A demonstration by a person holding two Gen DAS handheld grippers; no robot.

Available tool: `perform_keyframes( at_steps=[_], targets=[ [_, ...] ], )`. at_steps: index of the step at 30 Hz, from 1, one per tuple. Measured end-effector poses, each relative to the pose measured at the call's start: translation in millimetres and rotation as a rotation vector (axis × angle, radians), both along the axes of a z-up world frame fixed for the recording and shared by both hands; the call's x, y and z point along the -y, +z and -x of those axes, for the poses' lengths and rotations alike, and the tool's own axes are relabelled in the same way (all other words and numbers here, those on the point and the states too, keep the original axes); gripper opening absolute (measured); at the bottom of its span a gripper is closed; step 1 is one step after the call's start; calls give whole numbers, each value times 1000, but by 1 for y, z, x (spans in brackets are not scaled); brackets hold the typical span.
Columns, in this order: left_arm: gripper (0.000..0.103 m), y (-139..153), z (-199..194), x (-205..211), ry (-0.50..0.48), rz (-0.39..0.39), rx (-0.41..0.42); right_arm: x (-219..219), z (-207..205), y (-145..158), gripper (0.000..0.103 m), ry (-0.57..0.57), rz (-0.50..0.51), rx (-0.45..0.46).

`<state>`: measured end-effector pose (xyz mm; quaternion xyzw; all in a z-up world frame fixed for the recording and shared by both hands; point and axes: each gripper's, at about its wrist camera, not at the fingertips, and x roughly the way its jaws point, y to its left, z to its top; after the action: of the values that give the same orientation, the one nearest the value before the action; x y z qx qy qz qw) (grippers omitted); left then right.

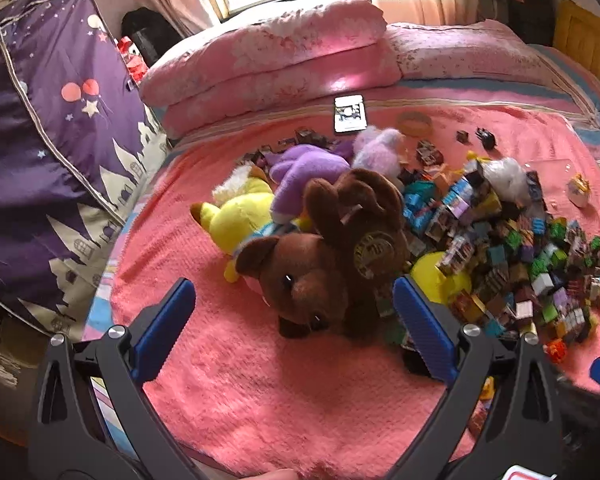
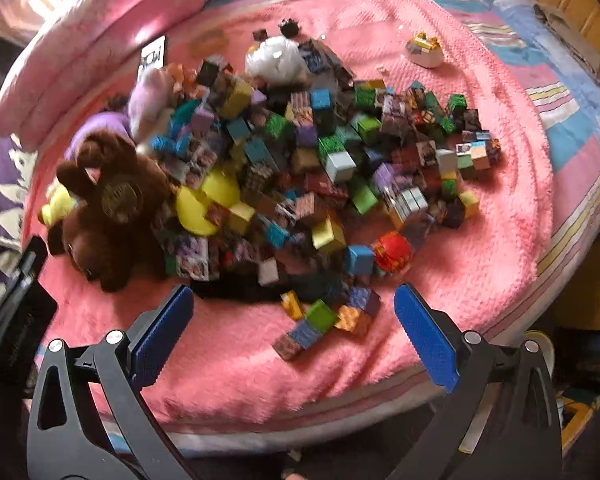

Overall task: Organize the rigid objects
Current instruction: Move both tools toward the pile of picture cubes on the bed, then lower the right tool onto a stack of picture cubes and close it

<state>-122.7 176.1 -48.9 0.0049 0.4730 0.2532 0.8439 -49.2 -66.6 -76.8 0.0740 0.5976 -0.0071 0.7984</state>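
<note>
A heap of small coloured cubes (image 2: 340,152) covers the middle of a pink blanket (image 2: 480,248) on a bed; the same heap of cubes (image 1: 520,248) lies to the right in the left wrist view. A brown plush dog (image 1: 332,256) lies at the heap's left edge, with a yellow plush (image 1: 236,216) and a purple plush (image 1: 304,168) behind it. My left gripper (image 1: 294,308) is open just in front of the brown dog, holding nothing. My right gripper (image 2: 294,312) is open over a few loose cubes (image 2: 324,320) at the heap's near edge, also holding nothing.
A yellow round toy (image 2: 208,204) and a red ball-like toy (image 2: 392,250) sit in the heap. Folded pink quilts (image 1: 268,56) lie at the back, a phone-like card (image 1: 350,114) before them. A purple fabric wardrobe (image 1: 52,140) stands left. The bed's edge (image 2: 380,412) is near.
</note>
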Motion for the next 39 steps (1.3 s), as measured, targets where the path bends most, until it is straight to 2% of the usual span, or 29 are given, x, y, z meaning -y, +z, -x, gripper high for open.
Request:
perform_keyframes(
  at_steps=[3, 7, 11, 17, 23, 26, 29, 35, 38, 39],
  targets=[
    [96, -1, 6, 5, 22, 36, 6, 6, 10, -8, 99, 12, 25, -5],
    [96, -12, 15, 18, 12, 78, -29, 16, 29, -24, 99, 10, -17, -31],
    [96, -29, 26, 27, 11, 82, -80, 19, 41, -33, 99, 49, 7, -20],
    [96, -47, 32, 28, 45, 94, -155, 30, 42, -45, 96, 35, 6, -53],
    [96, -30, 13, 28, 41, 81, -98, 27, 11, -25, 95, 59, -5, 0],
    [96, -27, -2, 20, 60, 98, -92, 21, -8, -14, 95, 82, 21, 31],
    [95, -23, -15, 10, 78, 77, -89, 15, -28, -7, 95, 92, 6, 41],
    [95, -10, -30, -11, 90, 10, -43, -11, -66, -11, 95, 111, -61, 22],
    [95, -14, -31, -26, 131, 2, -55, -23, -79, -17, 95, 112, -97, -1],
    [95, -18, -31, -31, 150, 10, -66, -26, -83, -19, 90, 118, -105, -2]
  ],
)
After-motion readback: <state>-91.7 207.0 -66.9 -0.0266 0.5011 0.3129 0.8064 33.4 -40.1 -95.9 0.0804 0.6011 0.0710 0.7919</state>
